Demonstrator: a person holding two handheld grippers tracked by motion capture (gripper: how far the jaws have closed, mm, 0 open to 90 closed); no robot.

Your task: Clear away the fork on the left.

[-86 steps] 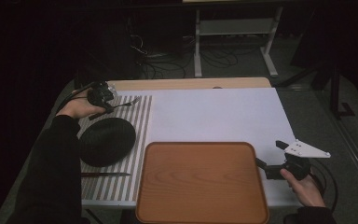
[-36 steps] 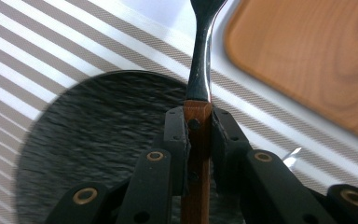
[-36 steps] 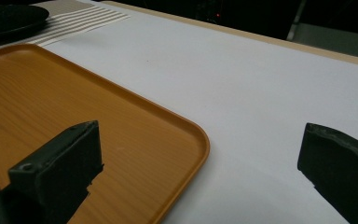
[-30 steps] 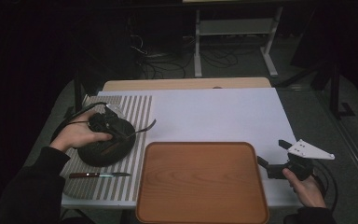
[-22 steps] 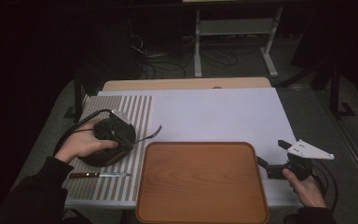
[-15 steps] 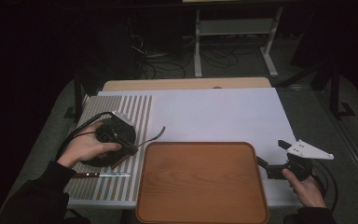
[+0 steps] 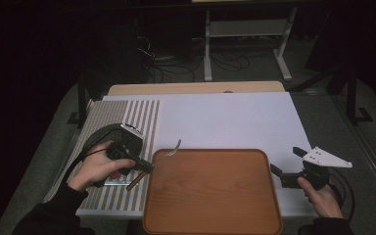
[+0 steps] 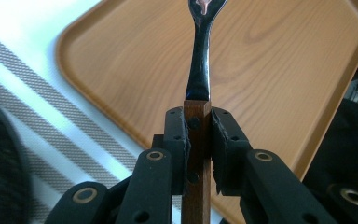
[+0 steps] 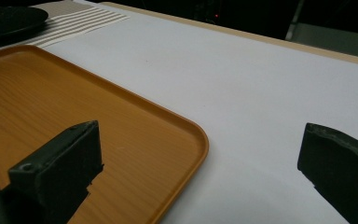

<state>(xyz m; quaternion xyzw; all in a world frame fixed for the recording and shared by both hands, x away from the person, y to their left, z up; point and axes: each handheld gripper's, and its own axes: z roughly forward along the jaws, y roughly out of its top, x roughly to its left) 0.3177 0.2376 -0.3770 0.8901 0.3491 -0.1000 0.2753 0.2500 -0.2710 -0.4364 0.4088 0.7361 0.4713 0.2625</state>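
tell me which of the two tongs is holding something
The left tongs, clamped on the wooden handle of a fork at the tray's edge; the right tongs stand open with nothing between them.

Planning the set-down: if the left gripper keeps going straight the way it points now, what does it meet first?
Probably the wooden tray. The left gripper is shut on the fork by its wooden handle, and the fork's head already reaches out over the tray's surface. How high the fork hangs above it is unclear.
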